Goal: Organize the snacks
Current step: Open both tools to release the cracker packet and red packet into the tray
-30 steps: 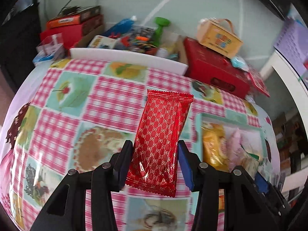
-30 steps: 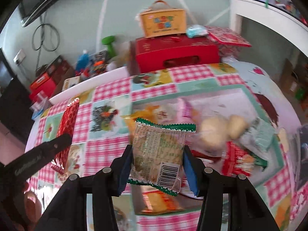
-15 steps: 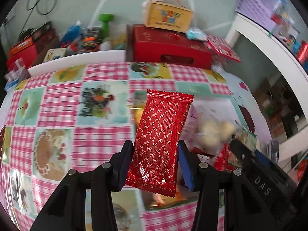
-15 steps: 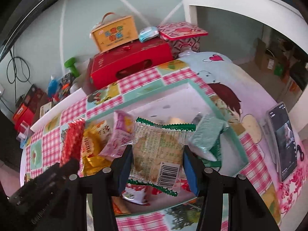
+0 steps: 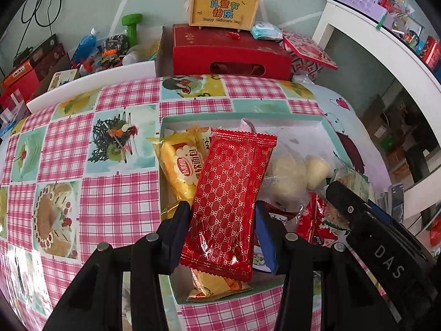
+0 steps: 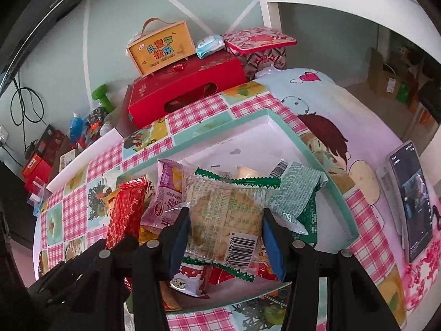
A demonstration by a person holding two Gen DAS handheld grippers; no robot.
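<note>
Above the teal-rimmed white tray (image 6: 317, 151) of snacks, your left hand-held gripper (image 5: 223, 229) clamps a red foil packet (image 5: 228, 201), your right hand-held gripper (image 6: 226, 237) a clear green-edged biscuit packet (image 6: 226, 218); both remain unplaced.

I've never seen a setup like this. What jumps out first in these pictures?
Two packets held up in black tongs: a glossy red patterned packet in the left tongs, and a clear green-edged cracker packet in the right tongs. Both hang over a mint-rimmed tray piled with snacks, on a pink checked tablecloth.

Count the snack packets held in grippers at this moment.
2: a red patterned packet in the left gripper, and a clear green-edged biscuit packet in the right gripper, both above the tray.
</note>
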